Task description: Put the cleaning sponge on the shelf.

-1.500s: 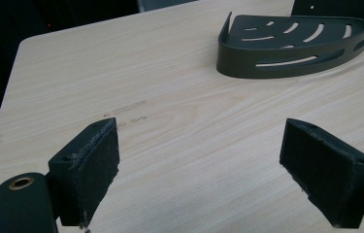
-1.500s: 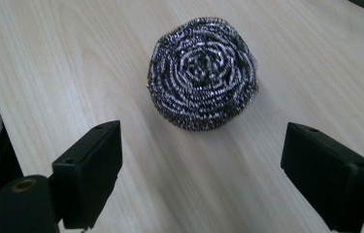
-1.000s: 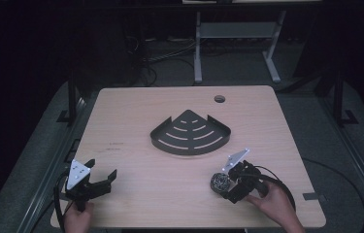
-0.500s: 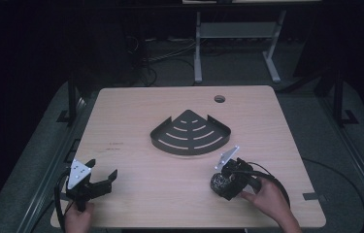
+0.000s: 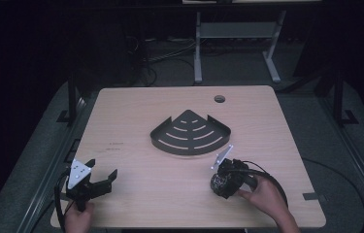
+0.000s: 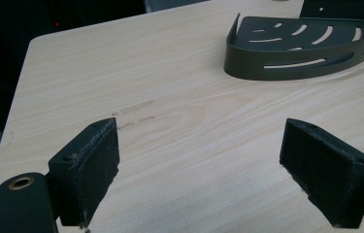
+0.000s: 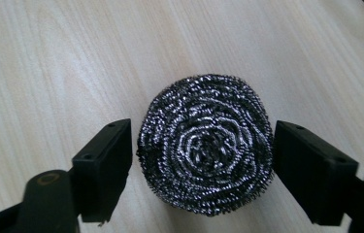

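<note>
Closing right tongs (image 7: 204, 160) flank a round, coiled steel-wool scourer (image 7: 205, 144), pads barely touching

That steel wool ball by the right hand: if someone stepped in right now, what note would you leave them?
Right gripper: its fingers have just been closing around the steel scourer on the table; they sit at its two sides, with no firm squeeze evident yet.
Left gripper: open, nothing between the fingers, near the table's front left corner.
Black corner rack: mid-table, nothing in it.
Done: scourer reached and bracketed.
Left: finish the grip and lift; the rack looks the likely destination.
</note>
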`<state>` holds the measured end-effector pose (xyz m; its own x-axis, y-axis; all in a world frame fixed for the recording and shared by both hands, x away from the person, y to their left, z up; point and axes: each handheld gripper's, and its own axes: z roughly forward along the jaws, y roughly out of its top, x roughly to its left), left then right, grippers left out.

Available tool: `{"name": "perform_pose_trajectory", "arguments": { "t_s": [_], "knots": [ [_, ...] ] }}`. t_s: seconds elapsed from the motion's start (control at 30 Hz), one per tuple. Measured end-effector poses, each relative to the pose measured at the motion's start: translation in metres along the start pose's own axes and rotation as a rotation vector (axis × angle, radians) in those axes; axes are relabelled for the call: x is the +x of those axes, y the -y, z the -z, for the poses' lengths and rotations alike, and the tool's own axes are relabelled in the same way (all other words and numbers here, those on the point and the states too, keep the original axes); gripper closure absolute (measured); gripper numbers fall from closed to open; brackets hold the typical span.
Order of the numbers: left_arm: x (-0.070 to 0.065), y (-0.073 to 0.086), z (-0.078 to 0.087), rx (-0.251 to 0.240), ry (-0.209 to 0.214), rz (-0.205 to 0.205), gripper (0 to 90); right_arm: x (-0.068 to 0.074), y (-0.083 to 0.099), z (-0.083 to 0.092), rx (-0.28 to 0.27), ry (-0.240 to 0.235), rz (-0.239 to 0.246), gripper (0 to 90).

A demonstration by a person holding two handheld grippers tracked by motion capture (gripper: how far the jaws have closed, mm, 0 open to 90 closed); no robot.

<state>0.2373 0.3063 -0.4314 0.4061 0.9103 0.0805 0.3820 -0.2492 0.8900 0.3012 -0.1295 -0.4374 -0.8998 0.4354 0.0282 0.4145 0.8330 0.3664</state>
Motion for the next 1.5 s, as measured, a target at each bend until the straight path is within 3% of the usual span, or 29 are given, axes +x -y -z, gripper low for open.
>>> {"name": "perform_pose_trajectory", "arguments": {
  "t_s": [0.1,0.33,0.77,1.5],
  "knots": [
    [0.001,0.0,0.0,0.001,-0.001,0.004,13.7,0.001,-0.001,0.0,0.003,-0.006,0.006,30.3],
    [0.0,0.0,0.001,-0.002,0.0,0.005,13.7,0.0,-0.001,0.001,0.007,-0.012,0.012,33.9],
    [0.001,0.0,0.001,-0.006,-0.001,0.006,13.7,-0.004,-0.007,0.015,-0.013,-0.031,0.026,34.7],
    [0.001,0.0,0.002,-0.003,0.007,0.003,13.7,-0.024,-0.04,0.028,-0.009,-0.052,0.053,34.7]
  ]
}}
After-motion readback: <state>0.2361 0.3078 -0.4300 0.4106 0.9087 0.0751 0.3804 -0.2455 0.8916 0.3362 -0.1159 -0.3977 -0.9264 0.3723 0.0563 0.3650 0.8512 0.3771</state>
